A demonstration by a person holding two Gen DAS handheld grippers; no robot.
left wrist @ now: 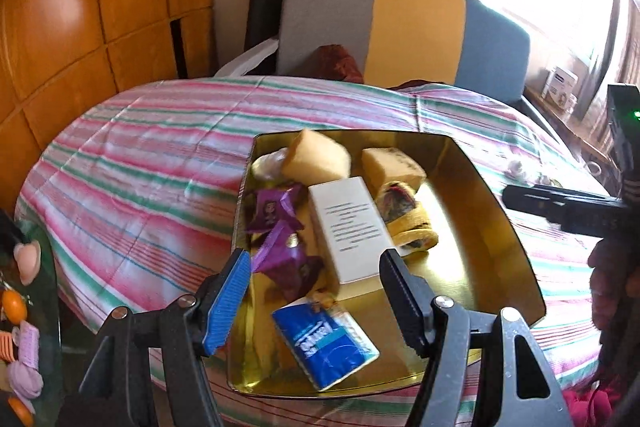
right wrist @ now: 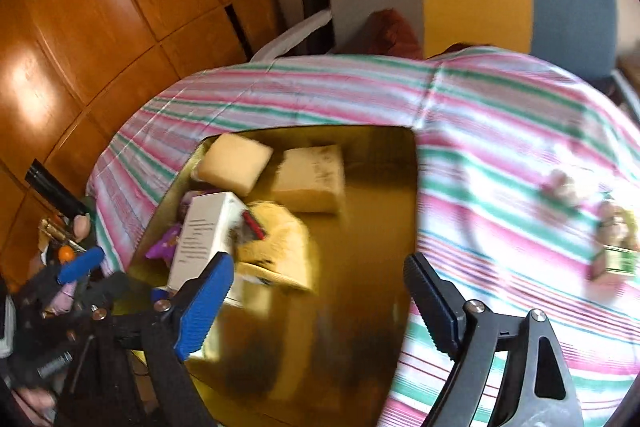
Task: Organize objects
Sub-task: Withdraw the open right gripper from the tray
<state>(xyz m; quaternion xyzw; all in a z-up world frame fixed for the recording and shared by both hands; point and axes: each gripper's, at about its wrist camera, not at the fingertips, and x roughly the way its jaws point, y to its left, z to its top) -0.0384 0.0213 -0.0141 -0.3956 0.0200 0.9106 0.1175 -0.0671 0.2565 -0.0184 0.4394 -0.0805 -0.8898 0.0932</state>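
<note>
1. The left gripper (left wrist: 316, 291) hangs over the near edge of the gold tray (left wrist: 500, 227), its jaws wide apart with nothing pressed between them; the blue-ribbed pad is on the left, the dark one on the right.
2. Just beyond its tips lies a blue tissue pack (left wrist: 324, 343), flat on the tray's near part, and past that a white box (left wrist: 352, 231) lying lengthwise toward the middle.
3. Left of the white box sit purple wrappers (left wrist: 280, 239) (two or three, crumpled together).
4. Right of the box is a yellow patterned roll (left wrist: 408, 223), and at the far end two pale sponge-like blocks (left wrist: 316, 159), side by side.
5. The right gripper (right wrist: 320, 291) is also spread open and empty, above the bare right half of the tray (right wrist: 360, 267); this view is blurred.
6. The tray rests on a striped cloth (left wrist: 140, 167) in pink, green and white.
7. On the cloth to the right of the tray, well apart from it, lie a small green-labelled item (right wrist: 618, 259) and a pinkish lump (right wrist: 564, 187), too blurred to tell more.
8. Behind stand a grey, yellow and blue chair (left wrist: 400, 27) and orange wooden panelling (left wrist: 80, 27).
</note>
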